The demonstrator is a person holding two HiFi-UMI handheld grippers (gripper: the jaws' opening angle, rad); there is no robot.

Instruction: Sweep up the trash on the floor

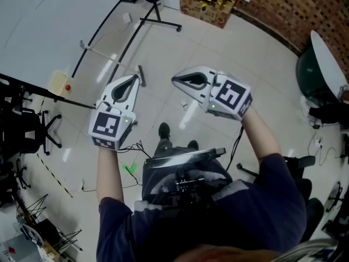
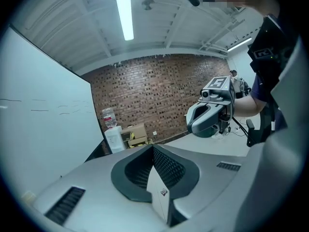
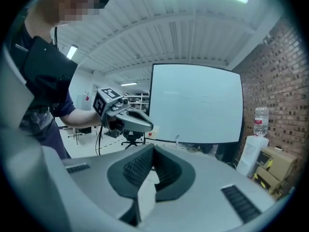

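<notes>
Both grippers are held up in front of the person, above the floor, neither touching anything.

Left gripper: jaws fully together with nothing between them, as its own view confirms. In the head view it sits left of centre and points toward the top of the frame.

Right gripper: jaws closed pad to pad, nothing held. It sits right of centre and points toward the left of the frame. The two gripper tips are near each other but apart. Each gripper shows in the other's view, the right gripper at the right of the left gripper view, the left gripper at the left of the right gripper view.

Trash: a small pale scrap lies on the floor just below the right gripper in the frame, above the person's shoes. A small green piece lies on the floor at lower left of the shoes; whether it is litter or a floor mark cannot be told.

Surroundings: a whiteboard fills the upper left, cardboard boxes stand at the top centre against a brick wall, and a black stand rises at the top centre.
</notes>
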